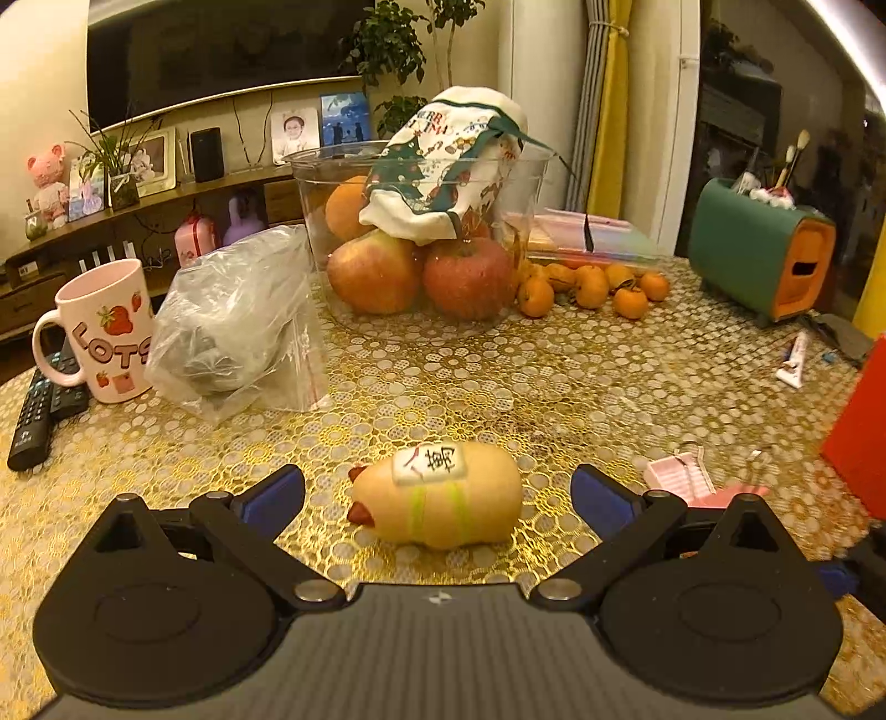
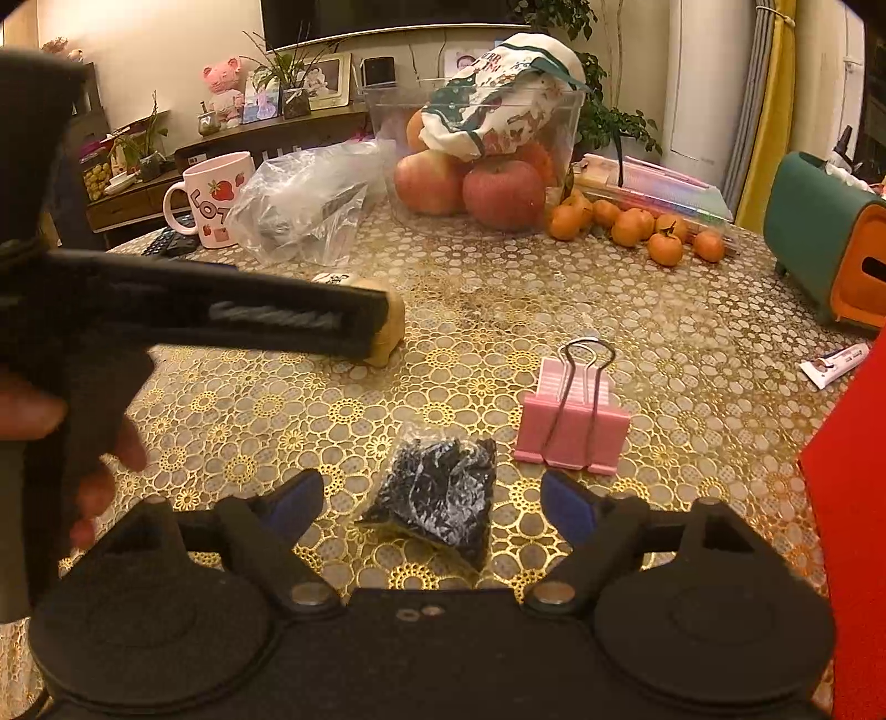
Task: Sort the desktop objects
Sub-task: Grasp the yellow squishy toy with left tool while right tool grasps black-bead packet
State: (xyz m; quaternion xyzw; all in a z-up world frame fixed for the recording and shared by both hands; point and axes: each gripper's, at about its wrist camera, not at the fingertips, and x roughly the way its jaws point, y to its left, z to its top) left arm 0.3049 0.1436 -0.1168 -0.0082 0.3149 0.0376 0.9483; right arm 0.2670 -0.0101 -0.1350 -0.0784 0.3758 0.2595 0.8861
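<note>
My left gripper (image 1: 437,493) sits spread around the beige squishy toy with a mahjong tile (image 1: 440,498) mid-table; my right gripper (image 2: 432,498), also wide, flanks the small black crinkled packet (image 2: 443,498). Pink binder clip (image 2: 570,426) waits beside. Nothing lifted yet — sorting looks barely begun.

Warm yellowish light fills a living room. The tabletop (image 1: 554,376) wears a gold floral lace-pattern cover. Behind it a low wooden sideboard (image 1: 166,210) runs along a cream wall (image 1: 39,72), under a dark television screen (image 1: 221,50). Framed photos (image 1: 296,133) and a pink plush bear (image 1: 49,183) stand on the sideboard. A leafy houseplant (image 1: 398,44) rises beside grey and yellow curtains (image 1: 603,111).
</note>
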